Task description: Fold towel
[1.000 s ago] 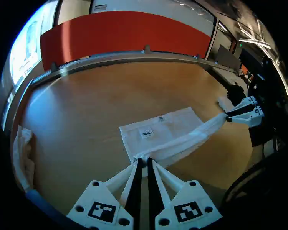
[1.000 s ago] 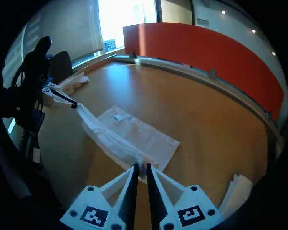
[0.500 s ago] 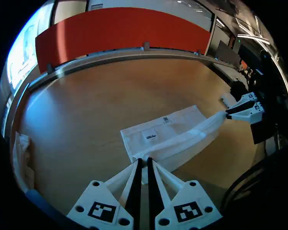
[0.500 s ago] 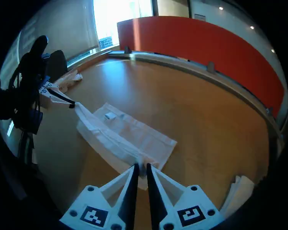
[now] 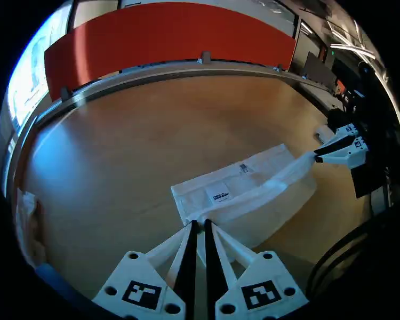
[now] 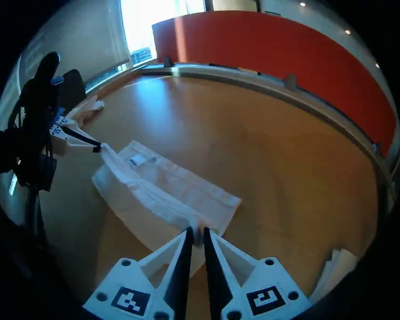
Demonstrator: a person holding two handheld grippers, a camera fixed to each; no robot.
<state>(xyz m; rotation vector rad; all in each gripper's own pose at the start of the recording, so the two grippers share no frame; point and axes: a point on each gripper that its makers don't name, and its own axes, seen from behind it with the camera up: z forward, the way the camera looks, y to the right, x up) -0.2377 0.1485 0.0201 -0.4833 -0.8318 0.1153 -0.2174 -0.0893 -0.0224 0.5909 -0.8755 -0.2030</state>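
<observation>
**A:** Where is the towel?

**B:** The towel (image 5: 237, 184) is on the table (image 5: 120, 149), just ahead of the left gripper (image 5: 198, 225) and running off to its right. Its near long edge is lifted off the wood and pulled into a taut band between the two grippers. The rest lies flat beyond that band, with a small tag (image 5: 219, 193) facing up.

**A:** How is the left gripper set?

**B:** Its fingers are pressed nearly together, with only a narrow slit between them. One corner of the towel is pinched at the tips.

**A:** And the other end?

**B:** In the left gripper view the right gripper (image 5: 318, 154) is far off to the right, its tips closed on the opposite corner. In the right gripper view its own fingers (image 6: 183, 250) are likewise almost touching, with cloth bunched between the tips. From there the band runs ahead and leftward to the left gripper.

**A:** What else is around?

**B:** A red panel (image 5: 168, 37) stands along the table's far edge, well ahead of both grippers. A heap of white cloth (image 5: 26, 224) sits at the table's edge, far to the left of the left gripper. Another pile (image 6: 336, 264) lies low to the right of the right gripper.
</observation>
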